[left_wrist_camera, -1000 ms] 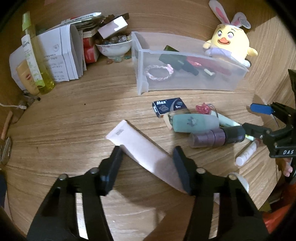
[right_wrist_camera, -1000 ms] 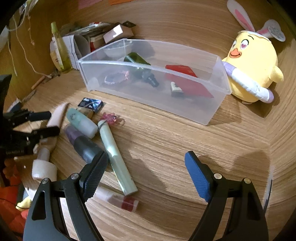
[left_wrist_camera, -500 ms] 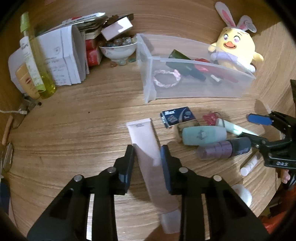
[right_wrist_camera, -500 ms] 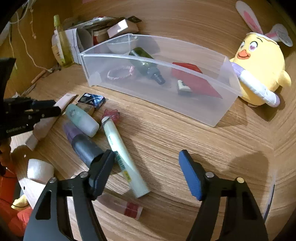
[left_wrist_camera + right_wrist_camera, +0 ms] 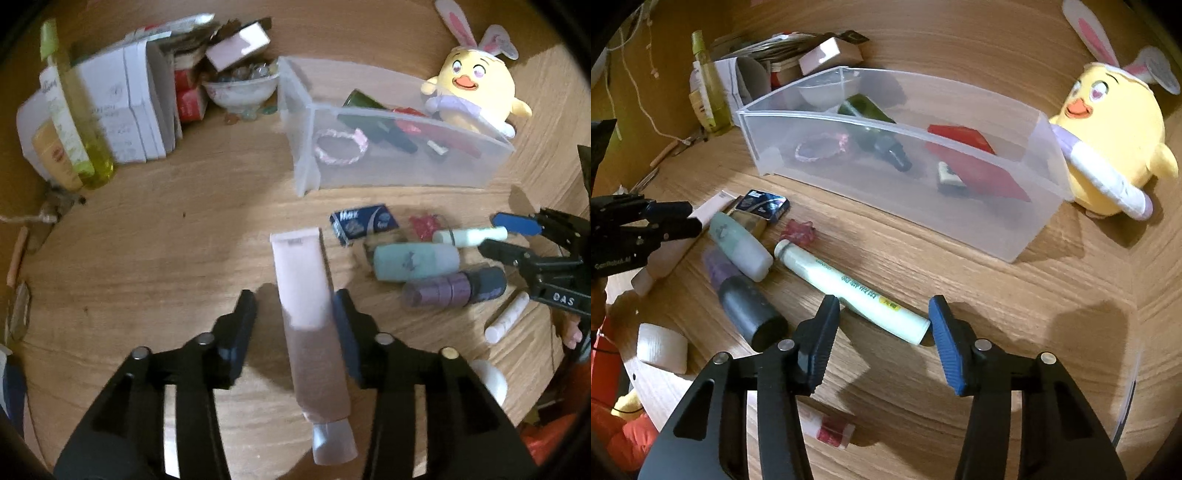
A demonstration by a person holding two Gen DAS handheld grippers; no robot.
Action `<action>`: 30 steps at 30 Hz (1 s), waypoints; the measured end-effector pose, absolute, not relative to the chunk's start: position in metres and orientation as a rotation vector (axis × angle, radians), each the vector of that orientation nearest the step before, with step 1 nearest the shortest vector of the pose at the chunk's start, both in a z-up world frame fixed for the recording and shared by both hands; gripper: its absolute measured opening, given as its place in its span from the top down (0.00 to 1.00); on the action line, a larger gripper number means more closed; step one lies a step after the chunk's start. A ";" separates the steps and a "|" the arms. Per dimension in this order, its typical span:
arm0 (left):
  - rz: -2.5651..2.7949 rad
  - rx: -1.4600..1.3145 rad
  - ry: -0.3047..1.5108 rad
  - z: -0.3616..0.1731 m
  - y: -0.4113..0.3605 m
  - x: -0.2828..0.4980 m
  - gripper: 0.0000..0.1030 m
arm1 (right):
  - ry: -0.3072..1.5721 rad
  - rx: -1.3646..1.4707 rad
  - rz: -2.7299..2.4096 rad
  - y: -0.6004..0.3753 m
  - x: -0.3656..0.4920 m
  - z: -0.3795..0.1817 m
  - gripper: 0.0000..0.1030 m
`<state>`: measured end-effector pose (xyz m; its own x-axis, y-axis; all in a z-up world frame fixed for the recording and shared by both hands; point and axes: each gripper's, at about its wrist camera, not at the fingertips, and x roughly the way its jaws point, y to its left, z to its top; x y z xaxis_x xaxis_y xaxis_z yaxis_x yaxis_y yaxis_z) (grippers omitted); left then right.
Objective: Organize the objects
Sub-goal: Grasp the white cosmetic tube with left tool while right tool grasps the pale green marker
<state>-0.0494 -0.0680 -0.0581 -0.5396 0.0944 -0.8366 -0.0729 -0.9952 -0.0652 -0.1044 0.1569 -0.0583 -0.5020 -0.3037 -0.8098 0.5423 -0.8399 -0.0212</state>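
A pink tube [image 5: 306,295] lies on the wooden table between the fingers of my left gripper [image 5: 295,314], which is open with a gap on the left side. My right gripper [image 5: 882,314] is open around the end of a mint green tube [image 5: 849,284]. Beside them lie a mint bottle [image 5: 413,258], a purple and dark bottle [image 5: 454,288], a blue Max box [image 5: 364,221] and a red clip [image 5: 424,223]. The clear plastic bin [image 5: 1027,229] holds a pink bracelet [image 5: 820,147], a dark green bottle [image 5: 879,136] and a red card [image 5: 975,162].
A yellow chick plush [image 5: 1108,147] stands right of the bin. Papers, boxes, a bowl of beads [image 5: 240,88] and a yellow-green bottle [image 5: 77,125] crowd the back left. A white roll [image 5: 661,347] and a small red-ended tube [image 5: 827,428] lie near the front edge.
My left gripper closed on the pink tube and turned it lengthwise, then opened again. My right gripper moved forward over the mint green tube's end and narrowed.
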 end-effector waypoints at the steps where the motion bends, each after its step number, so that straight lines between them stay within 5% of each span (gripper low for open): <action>1: 2.679 -1.456 -0.035 -0.058 -0.070 -0.046 0.56 | 0.382 1.179 -2.330 0.155 -0.105 -0.058 0.54; 19: 2.675 -1.501 0.015 -0.058 -0.069 0.010 0.43 | 0.475 1.138 -2.282 0.125 -0.118 -0.061 0.45; 25: 2.700 -1.490 -0.015 -0.056 -0.076 0.015 0.51 | 0.449 1.147 -2.267 0.130 -0.116 -0.060 0.70; 30: 2.698 -1.499 -0.030 -0.055 -0.080 0.022 0.52 | 0.473 1.150 -2.281 0.143 -0.104 -0.059 0.79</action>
<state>0.0218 -0.0799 -0.0550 -0.5273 0.0576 -0.8477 -0.0390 -0.9983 -0.0436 -0.1042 0.1432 -0.0586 -0.4921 -0.3044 -0.8156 0.6037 -0.7944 -0.0677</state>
